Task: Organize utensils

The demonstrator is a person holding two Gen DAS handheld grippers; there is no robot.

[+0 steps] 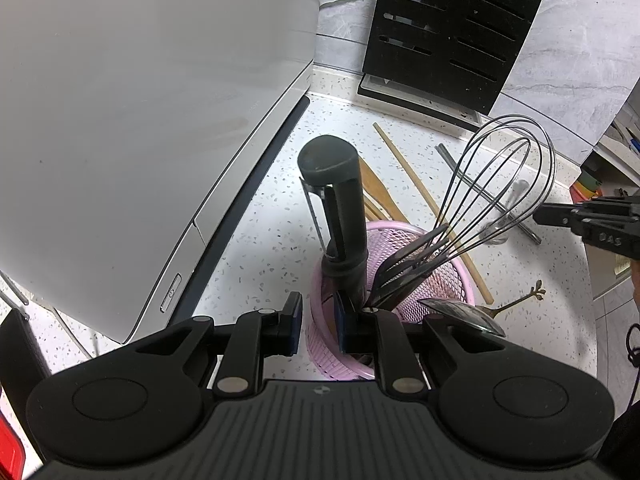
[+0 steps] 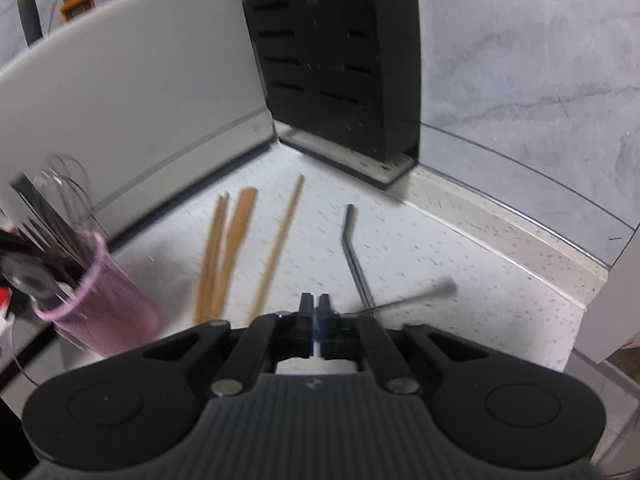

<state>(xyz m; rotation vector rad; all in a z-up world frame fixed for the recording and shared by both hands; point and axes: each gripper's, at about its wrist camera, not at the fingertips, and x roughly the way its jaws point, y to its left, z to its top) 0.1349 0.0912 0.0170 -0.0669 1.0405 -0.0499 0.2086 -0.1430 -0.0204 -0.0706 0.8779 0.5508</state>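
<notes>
A pink mesh holder (image 1: 460,268) (image 2: 100,312) stands on the speckled counter with a wire whisk (image 1: 508,168), a black-handled peeler (image 1: 344,208) and dark forks in it. A spoon (image 1: 460,314) with a gold twig handle rests at its rim. My left gripper (image 1: 319,322) is shut on the holder's near wall, one finger inside and one outside. Wooden chopsticks (image 2: 280,240), a wooden spatula (image 2: 240,220), a bent metal straw (image 2: 352,248) and a thin brush rod (image 2: 420,298) lie loose on the counter. Above them my right gripper (image 2: 316,304) (image 1: 538,216) hangs shut and empty.
A large white appliance (image 1: 120,120) stands close on the holder's left. A black slotted knife block (image 1: 440,32) (image 2: 332,60) fills the back corner against the grey wall. The counter ends at a white panel (image 2: 616,280) on the right.
</notes>
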